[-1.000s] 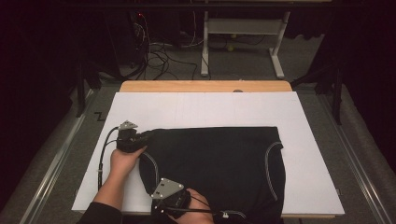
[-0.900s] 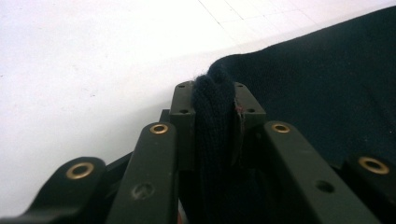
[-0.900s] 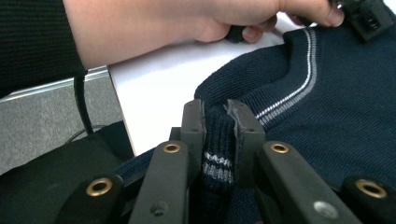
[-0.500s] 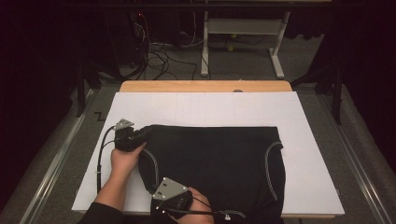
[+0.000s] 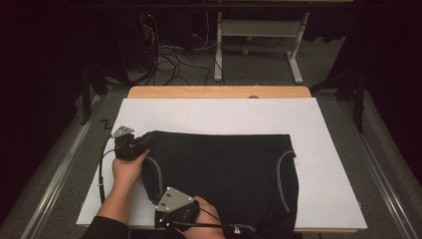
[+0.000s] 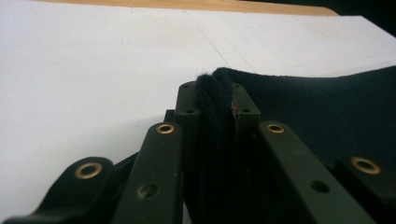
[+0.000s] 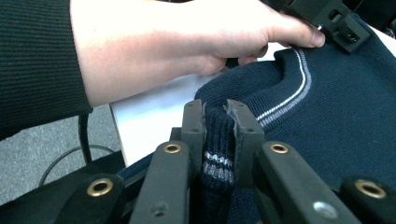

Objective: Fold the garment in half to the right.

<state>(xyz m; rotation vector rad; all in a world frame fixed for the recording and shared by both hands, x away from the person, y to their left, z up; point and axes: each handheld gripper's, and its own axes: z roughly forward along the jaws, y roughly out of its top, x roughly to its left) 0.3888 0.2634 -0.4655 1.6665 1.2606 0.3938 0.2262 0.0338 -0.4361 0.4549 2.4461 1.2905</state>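
The dark sweater (image 5: 219,184) lay flat on the white worktop (image 5: 224,117). The left gripper (image 6: 215,100) had its fingers clenched on the far left corner, the right gripper (image 7: 215,123) on the striped near edge. Both corners looked secured for a fold; next, probably, lifting both together and carrying them across evenly.

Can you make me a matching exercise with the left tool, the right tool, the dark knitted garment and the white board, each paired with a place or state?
1. left tool
2. right tool
3. dark knitted garment
4. white board

a. lies flat under the cloth
b. clamps the far left corner
c. spread out, pale striped trim
d. clamps the near striped edge

Pairs: 1-b, 2-d, 3-c, 4-a
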